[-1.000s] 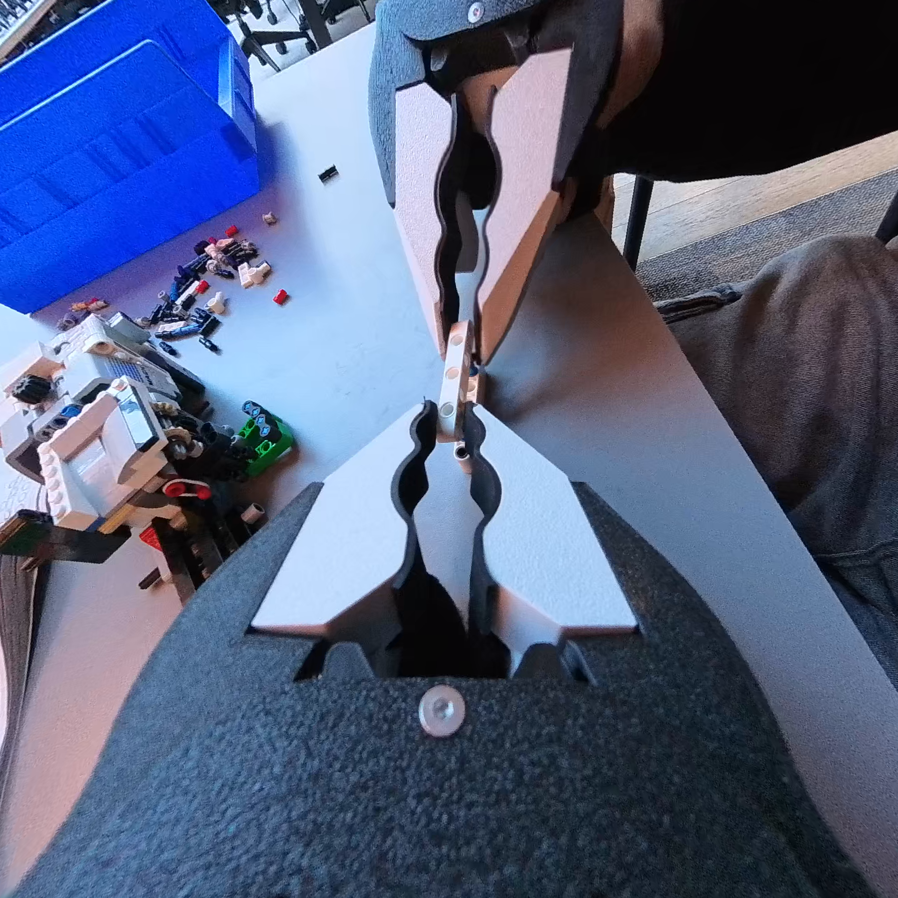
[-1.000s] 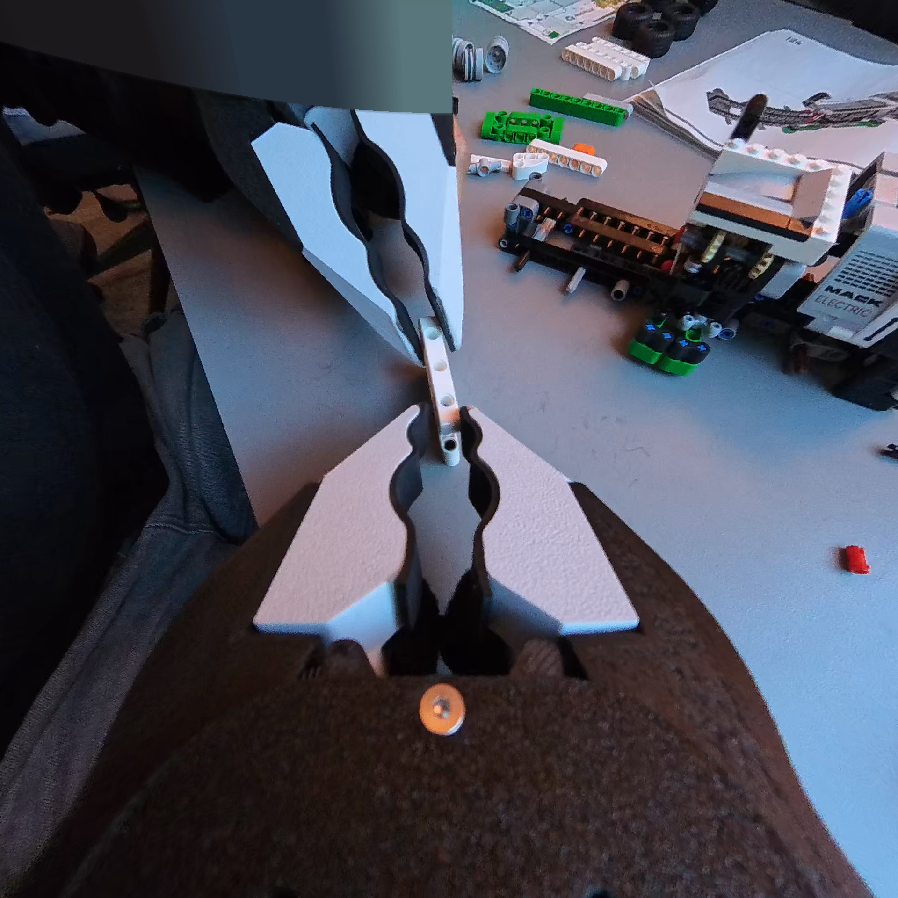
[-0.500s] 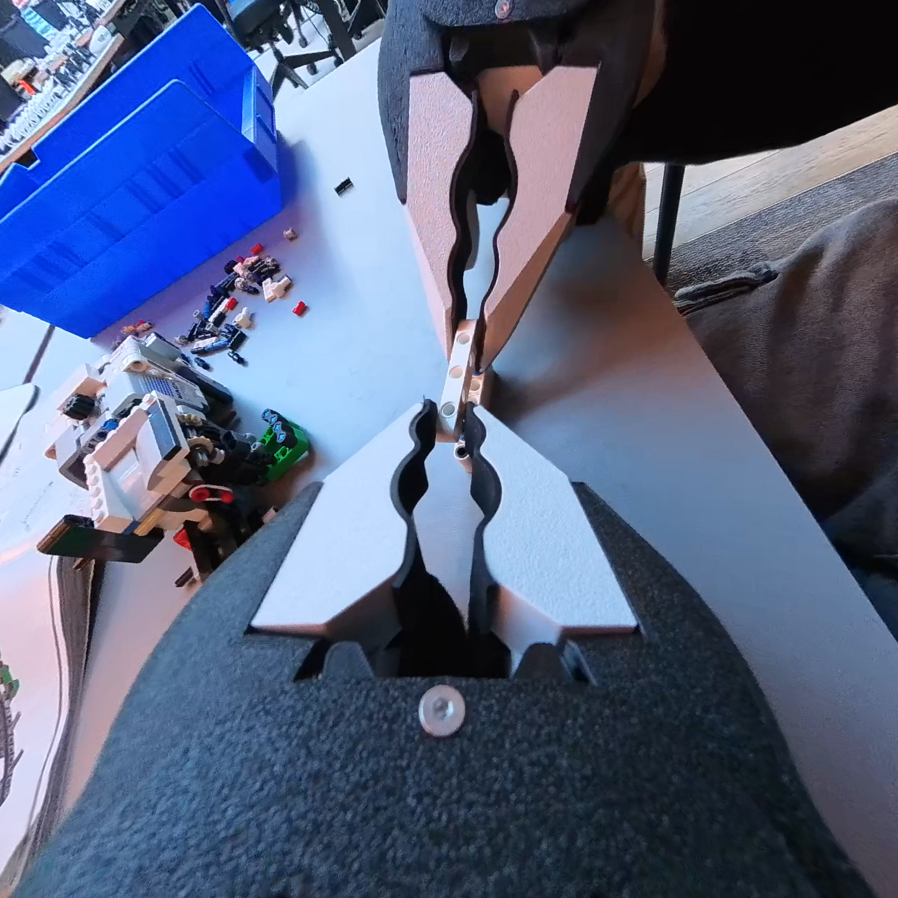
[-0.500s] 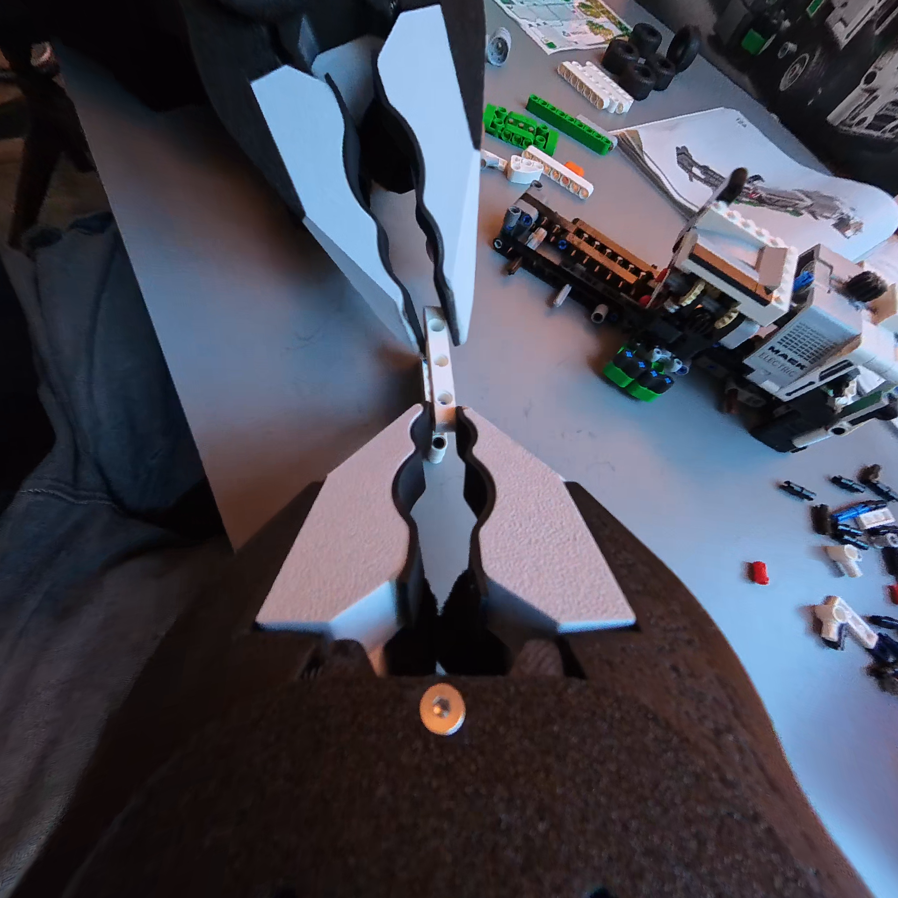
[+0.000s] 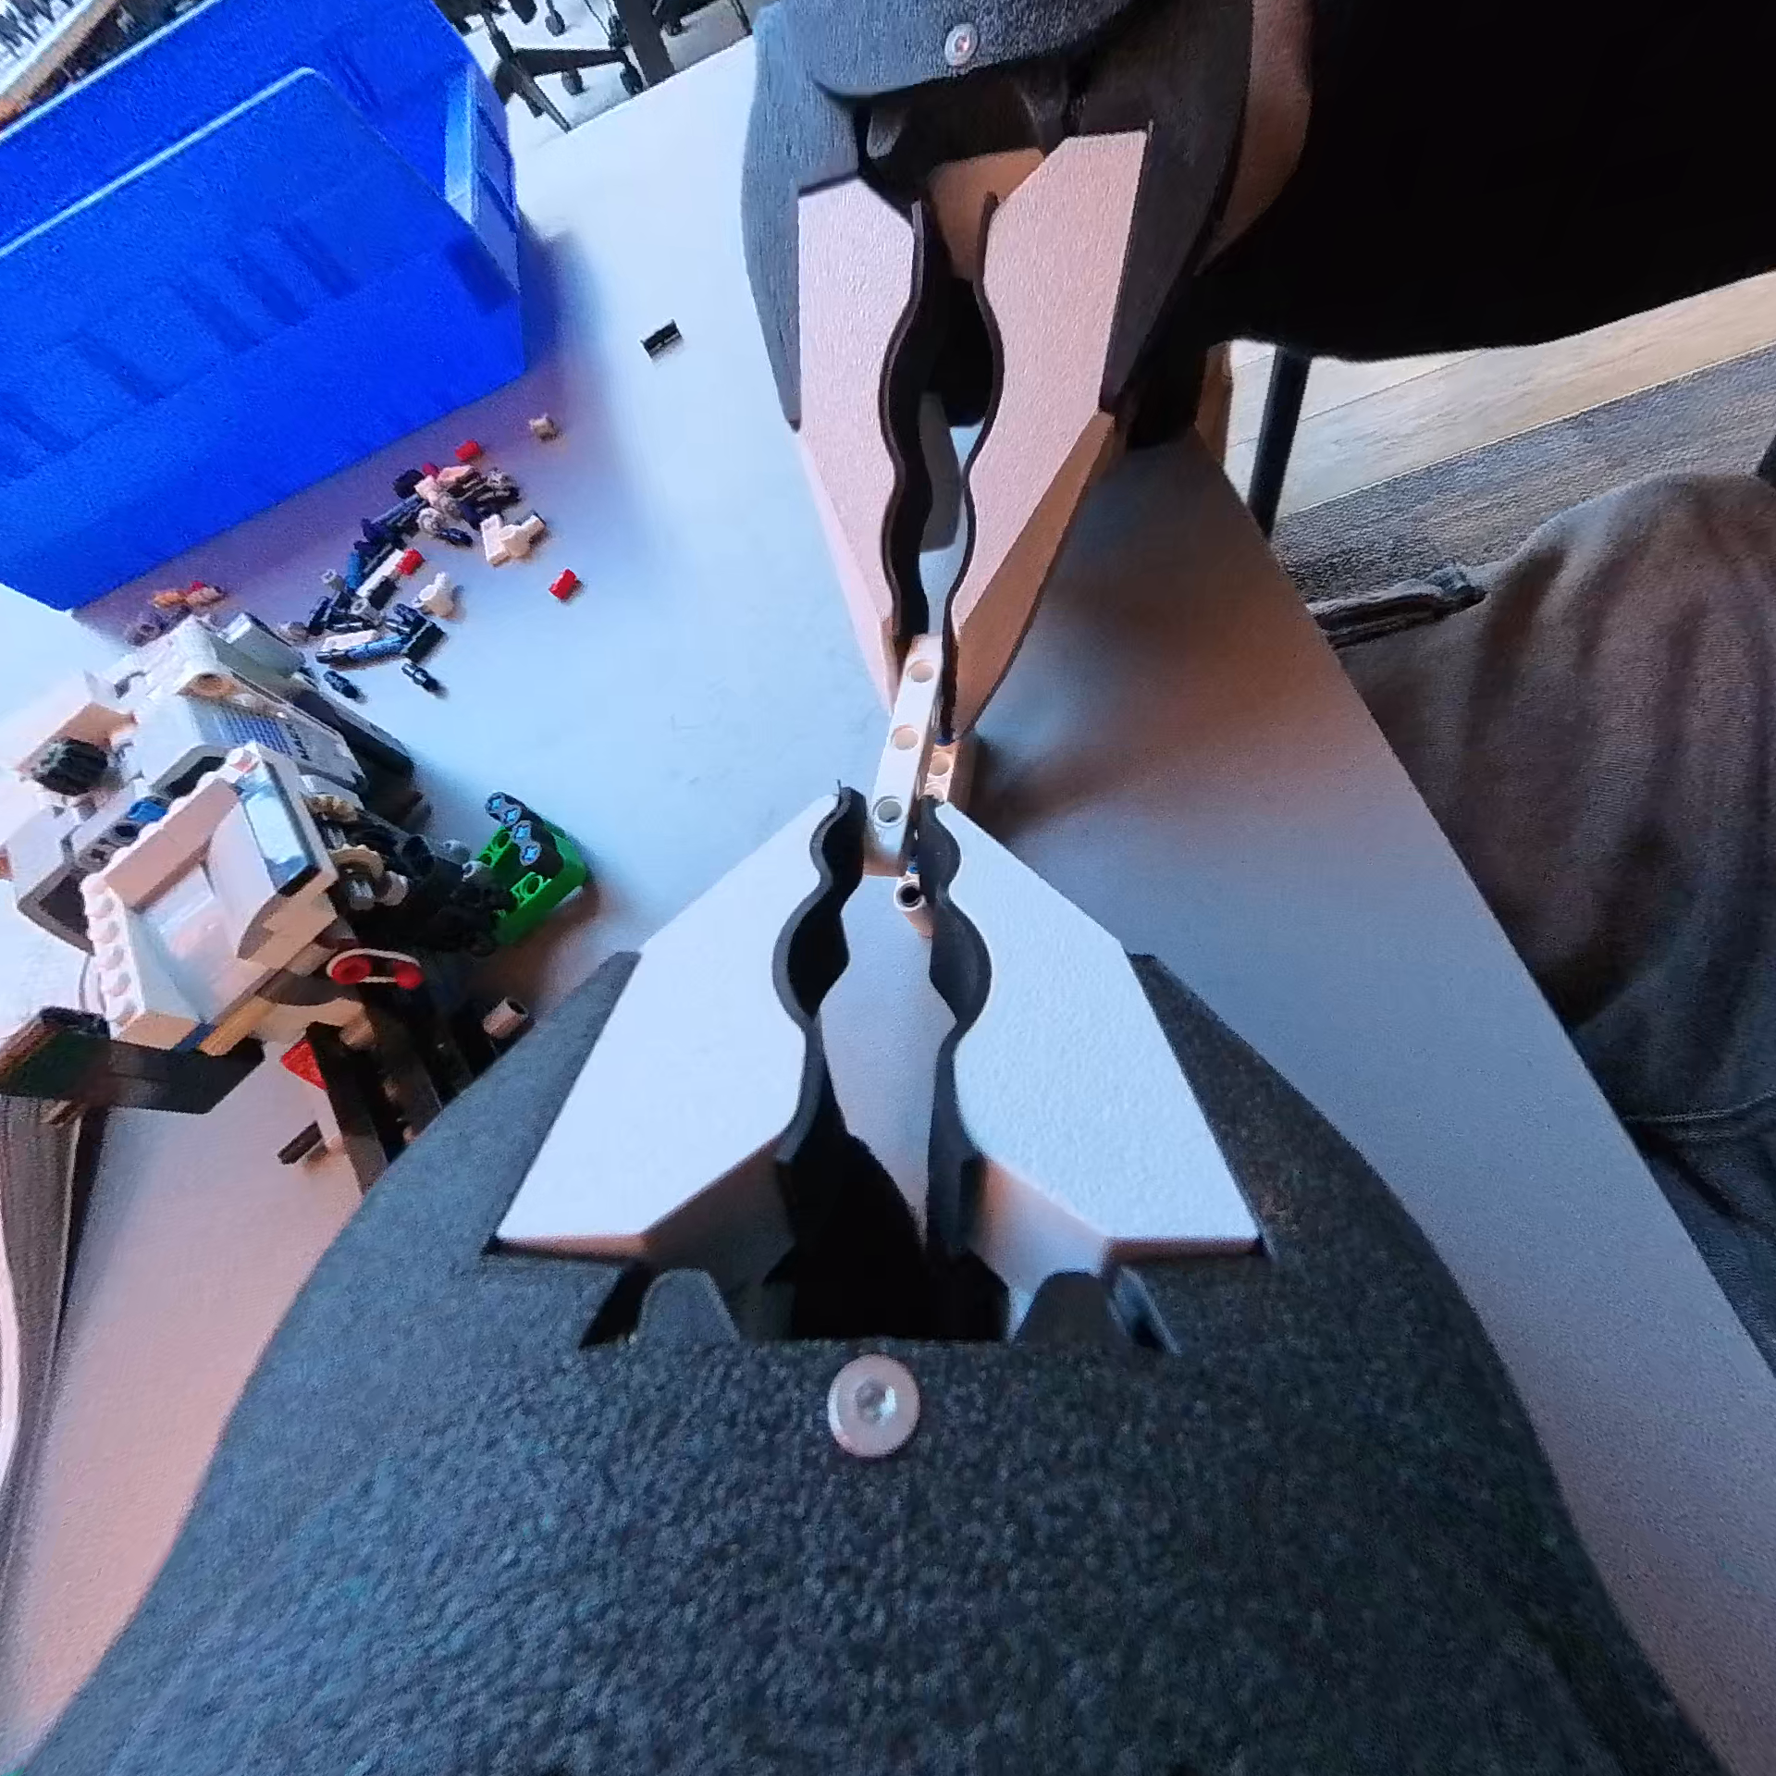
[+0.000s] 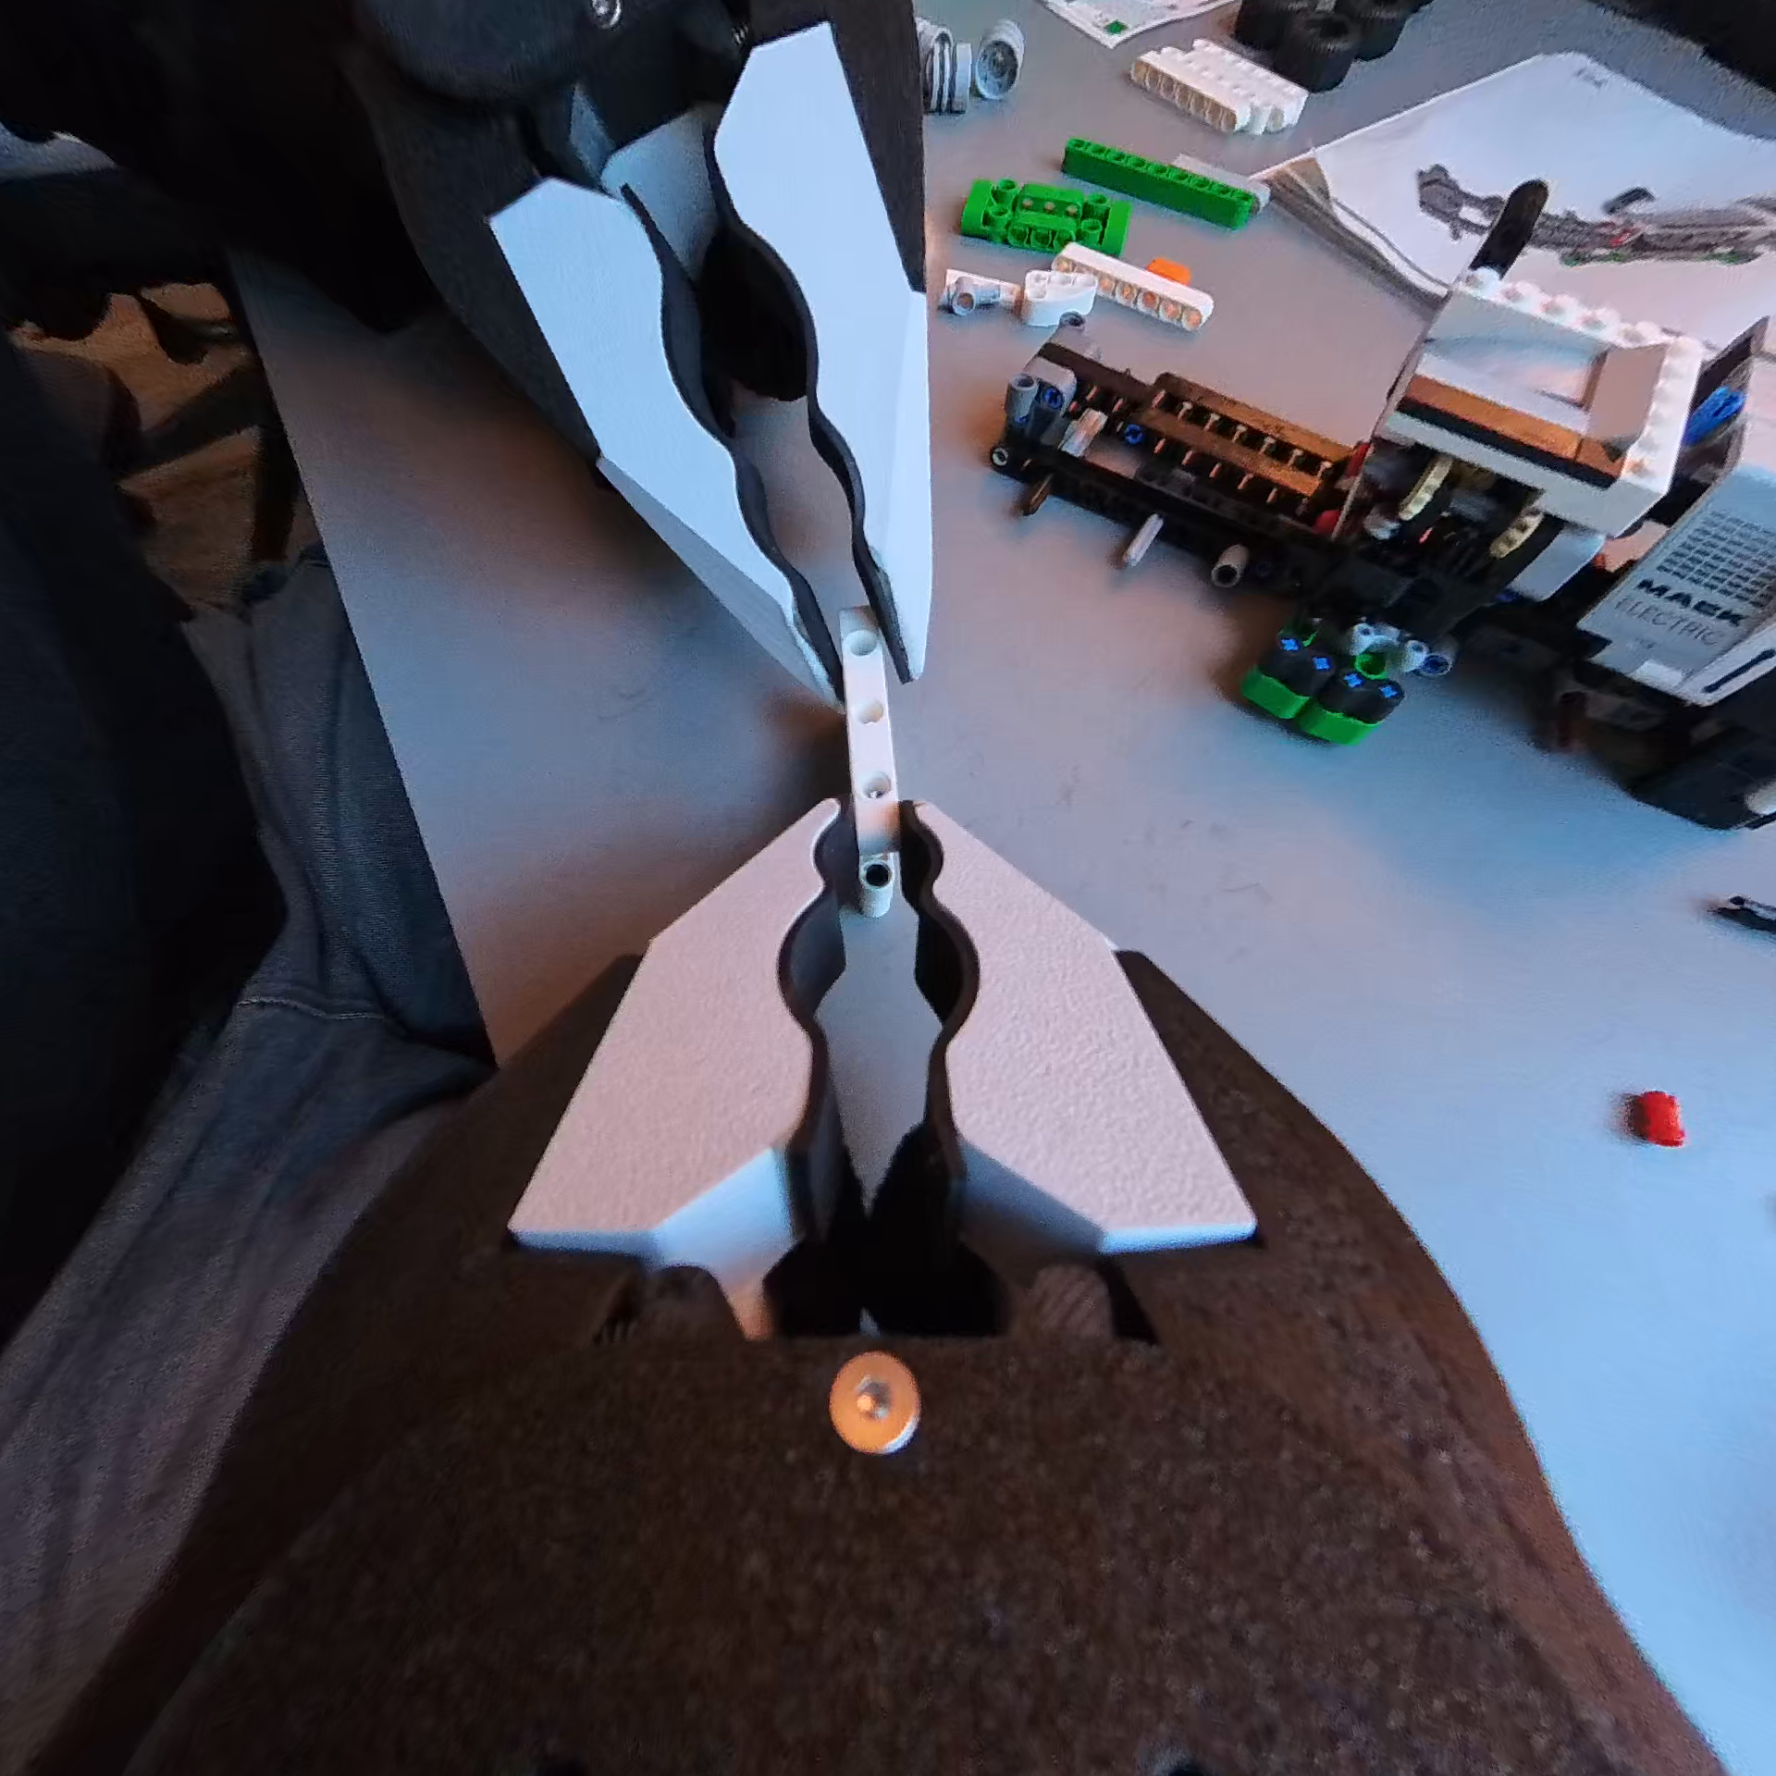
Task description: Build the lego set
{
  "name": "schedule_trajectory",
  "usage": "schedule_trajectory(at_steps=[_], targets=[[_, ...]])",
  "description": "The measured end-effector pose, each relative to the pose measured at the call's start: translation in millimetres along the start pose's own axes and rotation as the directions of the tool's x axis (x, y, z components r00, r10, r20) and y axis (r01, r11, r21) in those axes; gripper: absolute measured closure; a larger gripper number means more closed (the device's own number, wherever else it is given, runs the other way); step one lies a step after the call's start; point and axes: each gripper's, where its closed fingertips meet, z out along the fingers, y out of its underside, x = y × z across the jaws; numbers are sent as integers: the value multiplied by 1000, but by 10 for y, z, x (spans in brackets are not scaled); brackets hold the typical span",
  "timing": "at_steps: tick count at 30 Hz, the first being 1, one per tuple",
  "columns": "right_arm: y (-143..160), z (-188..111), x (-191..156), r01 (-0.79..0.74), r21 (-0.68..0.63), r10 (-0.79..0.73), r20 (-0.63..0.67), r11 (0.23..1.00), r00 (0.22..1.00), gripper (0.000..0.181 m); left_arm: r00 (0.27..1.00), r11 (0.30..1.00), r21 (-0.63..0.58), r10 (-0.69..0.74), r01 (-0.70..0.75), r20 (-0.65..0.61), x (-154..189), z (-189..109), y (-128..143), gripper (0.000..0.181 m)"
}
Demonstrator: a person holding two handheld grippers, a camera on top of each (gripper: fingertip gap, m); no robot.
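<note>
Meanwhile the white holed beam [image 5: 908, 745] stays pinched at both ends above the worktop's [image 5: 673, 692] near edge: your left claw [image 5: 889, 831] and right claw [image 6: 865, 817] both clamp it. Views shifted only; the truck model [image 6: 1442, 461] awaits it.

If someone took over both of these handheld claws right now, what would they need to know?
Left gripper: shut on one end of a white holed beam.
Right gripper: shut on the beam's other end, where a small white connector sits.
The beam hangs between them, above the table near its edge.
Done: a partly built truck stands on the table.
Left: fitting the beam to it; loose parts and green pieces remain.
</note>
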Motion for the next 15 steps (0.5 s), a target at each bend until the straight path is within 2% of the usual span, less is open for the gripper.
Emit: schedule_trajectory(at_steps=[1,9,15], targets=[[4,0,-11,-21,-2,21,20,1000,1000,174,1000,1000,0,-5,5,-6,6,0,-2,172],[8,0,-37,-134,-14,134,132,991,982,174,995,996,-7,-85,85,-58,20,2,-8,172],[11,1,-37,-95,-14,96,123,995,988,174,997,998,-8,-60,60,-46,35,1,-6,173]])
